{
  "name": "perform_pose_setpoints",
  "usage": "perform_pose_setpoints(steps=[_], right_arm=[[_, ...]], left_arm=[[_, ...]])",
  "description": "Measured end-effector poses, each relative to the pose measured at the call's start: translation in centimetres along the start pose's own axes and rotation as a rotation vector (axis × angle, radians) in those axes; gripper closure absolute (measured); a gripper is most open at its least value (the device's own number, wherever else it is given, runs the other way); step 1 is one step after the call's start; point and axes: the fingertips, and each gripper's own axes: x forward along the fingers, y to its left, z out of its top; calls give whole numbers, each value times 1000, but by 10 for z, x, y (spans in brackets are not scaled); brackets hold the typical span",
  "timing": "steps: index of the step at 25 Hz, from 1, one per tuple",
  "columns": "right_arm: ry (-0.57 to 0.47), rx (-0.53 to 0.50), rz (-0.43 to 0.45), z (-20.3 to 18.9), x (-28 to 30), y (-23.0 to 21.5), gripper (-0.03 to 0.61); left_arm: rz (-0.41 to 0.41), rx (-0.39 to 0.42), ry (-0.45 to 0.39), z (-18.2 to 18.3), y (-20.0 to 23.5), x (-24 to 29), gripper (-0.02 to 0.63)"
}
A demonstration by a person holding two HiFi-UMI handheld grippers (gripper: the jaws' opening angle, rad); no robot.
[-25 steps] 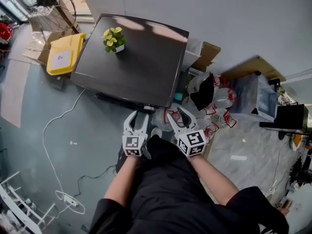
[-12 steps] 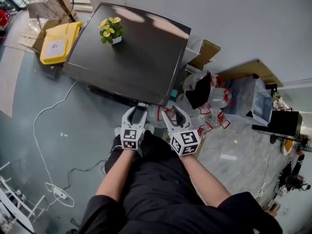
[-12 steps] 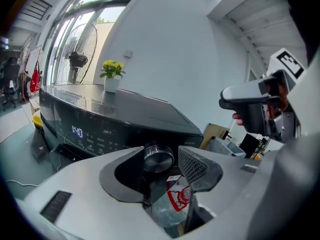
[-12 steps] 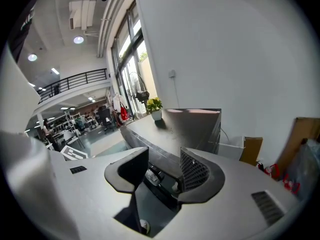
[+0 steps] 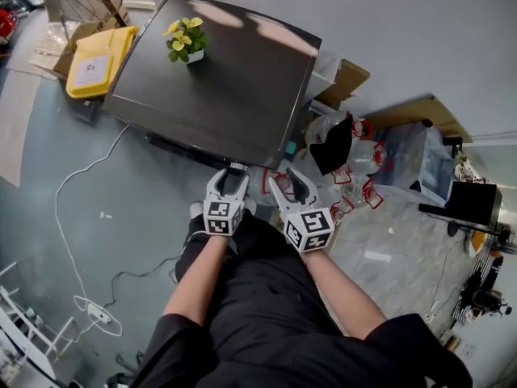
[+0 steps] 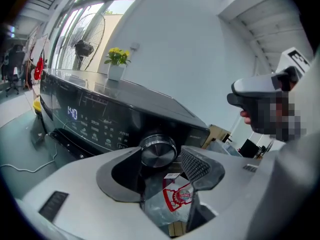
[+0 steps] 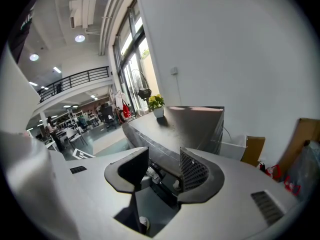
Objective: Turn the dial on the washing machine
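Note:
The dark washing machine [image 5: 218,79] stands ahead of me, its lit control panel [image 6: 80,121] facing my left gripper. The silver dial [image 6: 158,150] sits on that panel, just past the tips and centred between the jaws of my left gripper [image 6: 161,168]. Those jaws have just been opening; they stand apart on either side of the dial and the pads do not press on it. In the head view the left gripper [image 5: 227,186] is at the machine's front edge. Beside it, my right gripper [image 5: 287,186] is open with nothing between its jaws [image 7: 162,171].
A potted yellow flower [image 5: 184,43] stands on the machine's top. A yellow box [image 5: 93,63] lies to the left, and a white cable [image 5: 69,217] runs over the floor. Clear bags with red print [image 5: 355,180] and cardboard boxes [image 5: 347,79] crowd the right.
The left gripper's jaws have spread wider and it has sunk a little in front of the machine. The right gripper has stayed where it was.

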Motion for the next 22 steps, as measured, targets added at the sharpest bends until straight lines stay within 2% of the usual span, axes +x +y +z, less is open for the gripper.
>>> perform_pose_setpoints(steps=[7, 11, 22], right_arm=[[5, -19, 8, 0, -6, -1, 395], [15, -30, 7, -1, -11, -6, 395], [15, -42, 34, 10, -6, -9, 396]], left_arm=[[40, -43, 9, -8, 7, 7, 383], [43, -33, 31, -10, 5, 8, 383], [50, -18, 1, -5, 5, 10, 380]])
